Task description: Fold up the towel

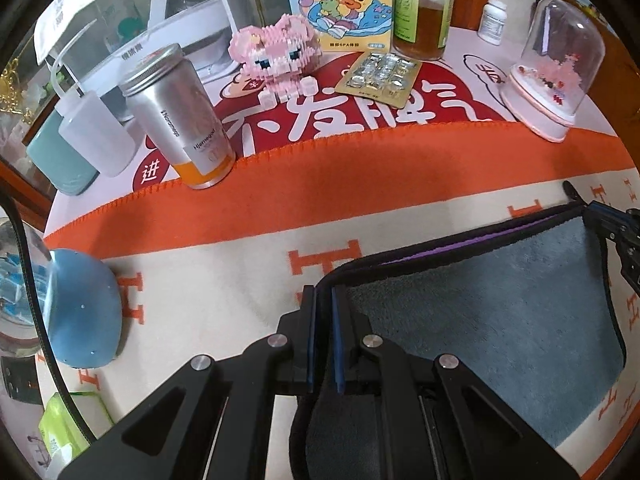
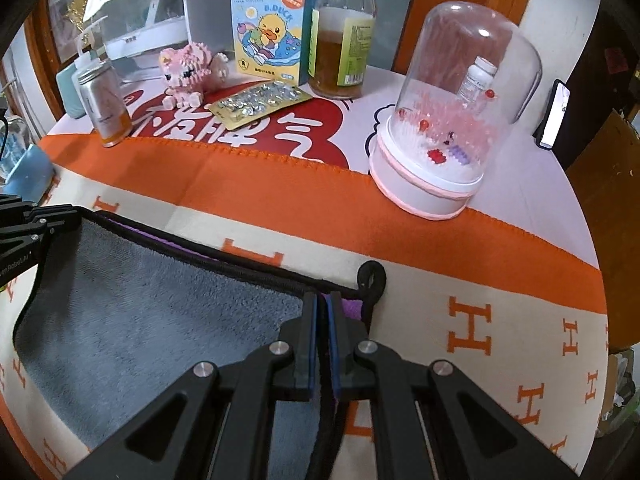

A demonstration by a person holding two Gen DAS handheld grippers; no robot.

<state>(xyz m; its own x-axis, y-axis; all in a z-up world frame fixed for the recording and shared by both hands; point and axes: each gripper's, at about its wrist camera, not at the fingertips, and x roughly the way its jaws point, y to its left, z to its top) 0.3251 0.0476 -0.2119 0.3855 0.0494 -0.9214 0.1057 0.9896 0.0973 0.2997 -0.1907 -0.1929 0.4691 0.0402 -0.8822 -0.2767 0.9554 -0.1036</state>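
The towel (image 1: 500, 308) lies on the orange-and-cream blanket (image 2: 500, 292), grey side up with a purple layer showing under its far edge — so one fold looks made or nearly made. The left gripper (image 1: 323, 292) and right gripper (image 2: 322, 300) each pinch a far corner; smoothing and further folds likely remain.

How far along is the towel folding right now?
Partway, it seems. The grey towel already lies doubled: a purple layer peeks out under its far edge. The left gripper and right gripper are each shut on a far corner. Letting go, and perhaps another fold, remains.
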